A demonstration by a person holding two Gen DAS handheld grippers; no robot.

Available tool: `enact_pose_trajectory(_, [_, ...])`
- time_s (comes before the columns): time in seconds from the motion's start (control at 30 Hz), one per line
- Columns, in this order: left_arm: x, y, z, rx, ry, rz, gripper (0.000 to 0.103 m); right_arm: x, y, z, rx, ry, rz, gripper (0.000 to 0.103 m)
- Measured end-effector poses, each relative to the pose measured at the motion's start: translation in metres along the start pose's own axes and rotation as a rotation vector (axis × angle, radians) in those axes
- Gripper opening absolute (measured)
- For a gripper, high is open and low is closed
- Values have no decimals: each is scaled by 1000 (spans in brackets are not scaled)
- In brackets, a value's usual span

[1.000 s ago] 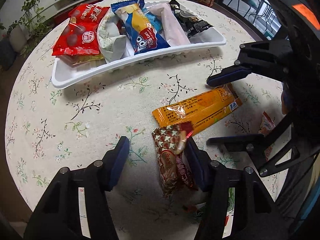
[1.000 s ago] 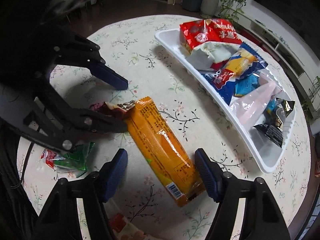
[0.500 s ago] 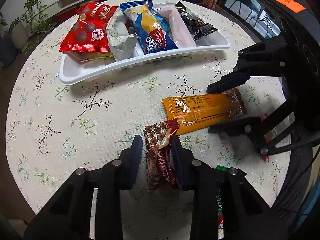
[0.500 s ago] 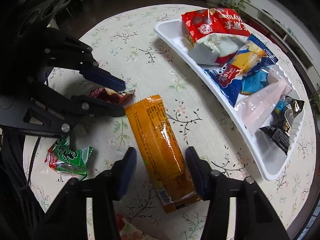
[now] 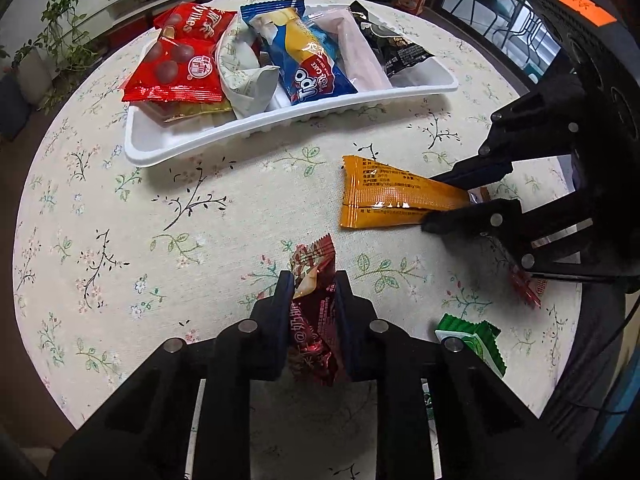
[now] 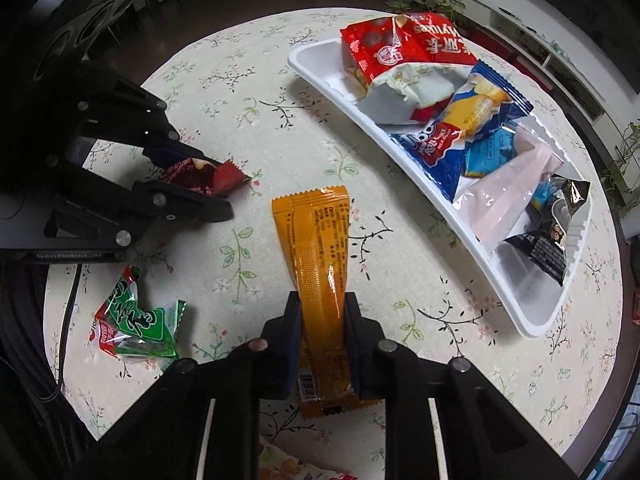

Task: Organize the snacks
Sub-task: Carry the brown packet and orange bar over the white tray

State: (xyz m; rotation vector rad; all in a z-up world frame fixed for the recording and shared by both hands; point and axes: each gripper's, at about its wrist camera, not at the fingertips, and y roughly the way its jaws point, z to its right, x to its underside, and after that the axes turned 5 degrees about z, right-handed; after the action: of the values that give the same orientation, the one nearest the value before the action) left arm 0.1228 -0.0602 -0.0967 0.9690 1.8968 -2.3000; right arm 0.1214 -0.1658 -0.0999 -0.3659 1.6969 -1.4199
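A dark red snack packet (image 5: 314, 320) stands pinched between the pads of my left gripper (image 5: 311, 280), whose jaws are closing tight on it; its top sticks out above the fingertips. My right gripper (image 6: 320, 300) is closing on a long orange snack packet (image 6: 316, 240), with the pads pressing its lower half and the far end still lying on the floral tablecloth. Each view shows the other gripper: the right gripper (image 5: 432, 200) on the orange packet (image 5: 384, 200), and the left gripper (image 6: 216, 184) on the red packet (image 6: 226, 178). Beyond them a white tray (image 5: 160, 152) holds several snack bags.
A green packet (image 6: 136, 320) lies near the table's edge below the left gripper, and a small red wrapper (image 5: 528, 288) lies under the right gripper's frame. The tray's end (image 6: 532, 324) beside the black bag has bare floor. The round table drops off close behind both grippers.
Both grippers went from wide open around their packets to shut on them. The dark red packet now stands up between the left pads, and the orange packet's near end is pinched.
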Motion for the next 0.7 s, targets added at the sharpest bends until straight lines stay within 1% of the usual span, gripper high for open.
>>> enact_pose_trajectory(0.17, [8, -8, -6, 13, -30, 23, 16, 2, -8, -1, 1, 44, 34, 20])
enact_pose_trajectory(0.43, [14, -22, -14, 40, -79, 58, 15, 10, -29, 4, -7, 143, 118, 20])
enact_pose_trajectory(0.6, [17, -33, -17, 63, -103, 74, 15, 14, -40, 6, -18, 191, 160, 20])
enact_pose_trajectory(0.7, [17, -41, -22, 92, -130, 89, 15, 18, -47, 8, -32, 227, 186, 20])
